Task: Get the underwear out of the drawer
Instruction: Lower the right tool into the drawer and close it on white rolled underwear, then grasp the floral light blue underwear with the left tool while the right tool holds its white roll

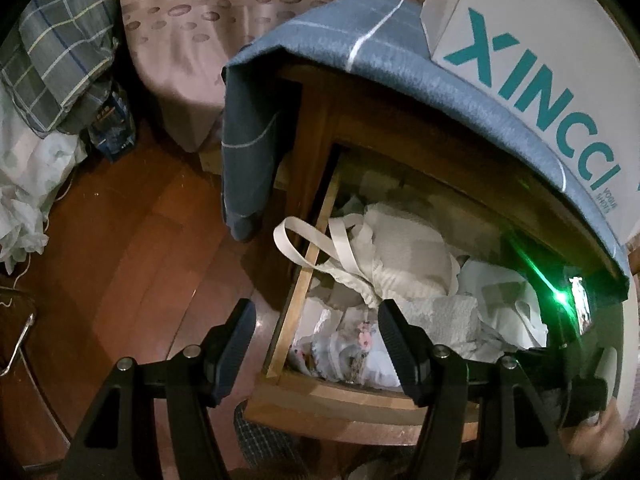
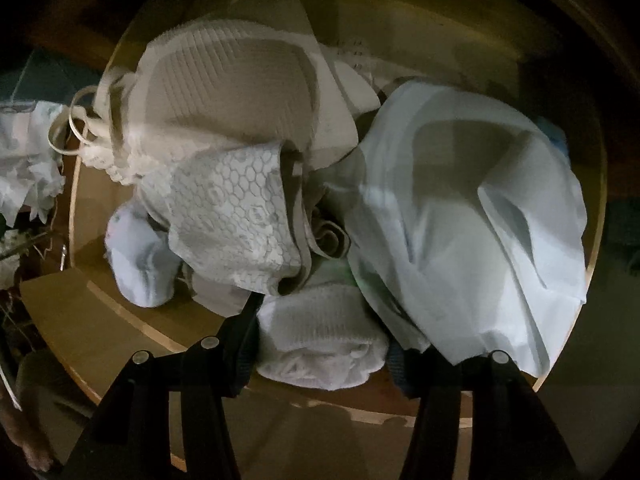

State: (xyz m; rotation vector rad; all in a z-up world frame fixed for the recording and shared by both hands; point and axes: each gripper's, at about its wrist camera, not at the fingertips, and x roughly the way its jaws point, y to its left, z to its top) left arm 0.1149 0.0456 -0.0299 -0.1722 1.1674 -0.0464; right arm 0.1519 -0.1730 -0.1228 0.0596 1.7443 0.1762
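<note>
The wooden drawer [image 1: 296, 304] of a nightstand stands pulled open, filled with pale underwear. A cream bra [image 1: 404, 256] lies on top, its straps over the drawer's side. My left gripper [image 1: 316, 332] is open and empty, hovering above the drawer's front left corner. My right gripper [image 2: 320, 328] is down inside the drawer, open, its fingers on either side of a white knitted garment [image 2: 320, 340]. Beside it lie grey lace underwear [image 2: 236, 216], the cream bra [image 2: 236, 88] and a pale blue garment [image 2: 472, 216]. The right finger is partly hidden under the blue garment.
A blue-grey cloth [image 1: 320, 56] drapes over the nightstand top, with a white XINCCI shoebox [image 1: 532, 60] on it. A bed with a patterned pink sheet [image 1: 188, 48] stands behind. Checked bedding [image 1: 52, 52] and white cloth lie at left on the wooden floor [image 1: 132, 232].
</note>
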